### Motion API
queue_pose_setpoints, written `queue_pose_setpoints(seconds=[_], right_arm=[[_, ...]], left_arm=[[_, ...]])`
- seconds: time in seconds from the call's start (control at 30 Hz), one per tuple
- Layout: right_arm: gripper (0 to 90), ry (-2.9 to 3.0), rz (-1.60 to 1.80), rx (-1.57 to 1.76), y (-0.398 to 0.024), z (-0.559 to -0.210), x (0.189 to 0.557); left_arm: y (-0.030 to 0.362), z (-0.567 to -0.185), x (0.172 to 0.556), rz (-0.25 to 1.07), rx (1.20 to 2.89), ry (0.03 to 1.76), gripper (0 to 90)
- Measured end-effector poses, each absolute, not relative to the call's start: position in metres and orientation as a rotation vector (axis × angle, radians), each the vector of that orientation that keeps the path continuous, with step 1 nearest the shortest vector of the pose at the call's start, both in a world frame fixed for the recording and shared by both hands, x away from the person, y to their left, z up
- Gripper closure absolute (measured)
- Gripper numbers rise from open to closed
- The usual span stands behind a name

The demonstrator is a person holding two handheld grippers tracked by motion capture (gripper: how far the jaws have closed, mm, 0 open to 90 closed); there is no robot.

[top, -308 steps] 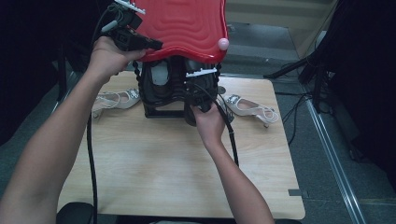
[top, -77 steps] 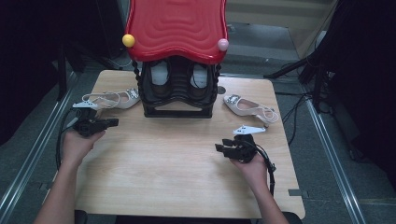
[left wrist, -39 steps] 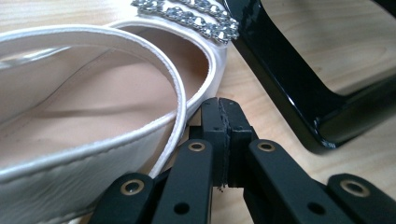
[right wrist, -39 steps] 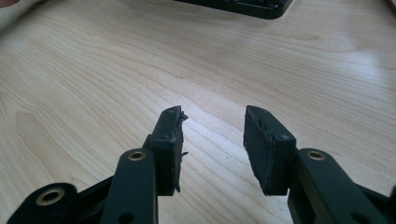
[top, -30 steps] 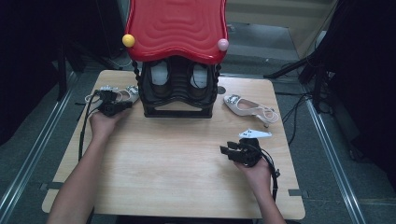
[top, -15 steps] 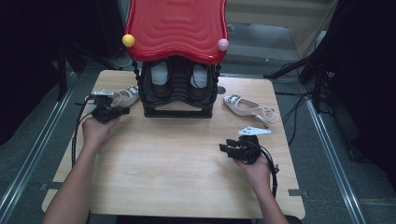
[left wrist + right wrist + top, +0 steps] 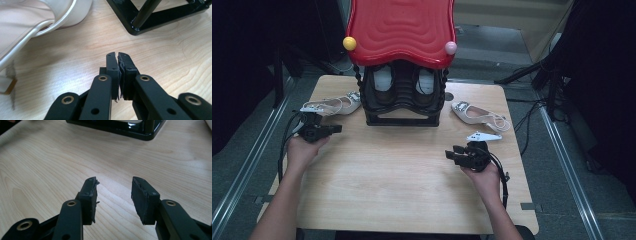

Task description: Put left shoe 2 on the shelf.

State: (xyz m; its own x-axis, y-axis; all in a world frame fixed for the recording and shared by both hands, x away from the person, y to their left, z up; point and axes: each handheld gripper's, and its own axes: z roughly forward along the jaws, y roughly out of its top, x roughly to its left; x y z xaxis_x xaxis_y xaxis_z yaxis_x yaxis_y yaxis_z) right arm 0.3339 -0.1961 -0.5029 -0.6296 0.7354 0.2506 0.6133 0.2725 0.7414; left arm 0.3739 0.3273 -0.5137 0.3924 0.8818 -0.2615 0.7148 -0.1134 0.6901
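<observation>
The left gripper [image 7: 323,131] rested on the wooden table [image 7: 402,195] near its left edge, jaws pressed together with nothing between them (confirmed in the left gripper view [image 7: 118,55]). A white shoe [image 7: 329,105] lay just beyond it, beside the black rack [image 7: 402,107] under the red wavy top [image 7: 401,27]. The right gripper [image 7: 457,155] sat on the table's right half, jaws spread apart and empty [image 7: 113,187]. A second white shoe [image 7: 479,114] lay to the right of the rack, apart from that gripper.
</observation>
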Motion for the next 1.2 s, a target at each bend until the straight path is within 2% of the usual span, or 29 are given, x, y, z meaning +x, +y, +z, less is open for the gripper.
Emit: queue_pose_setpoints(seconds=[0.23, 0.8, 1.2], right_arm=[[56.4, 2.396, 1.288, 1.284, -0.196, -0.505, 0.335], [56.5, 2.402, 1.276, 1.285, -0.195, -0.506, 0.336], [56.5, 2.391, 1.273, 1.307, -0.199, -0.508, 0.332]], left_arm=[[0.344, -0.509, 0.369, 0.272, 1.870, 1.398, 88.2], [0.396, -0.528, 0.368, 0.329, 1.783, 1.533, 88.4], [0.409, -0.536, 0.386, 0.433, 1.762, 1.618, 88.0]])
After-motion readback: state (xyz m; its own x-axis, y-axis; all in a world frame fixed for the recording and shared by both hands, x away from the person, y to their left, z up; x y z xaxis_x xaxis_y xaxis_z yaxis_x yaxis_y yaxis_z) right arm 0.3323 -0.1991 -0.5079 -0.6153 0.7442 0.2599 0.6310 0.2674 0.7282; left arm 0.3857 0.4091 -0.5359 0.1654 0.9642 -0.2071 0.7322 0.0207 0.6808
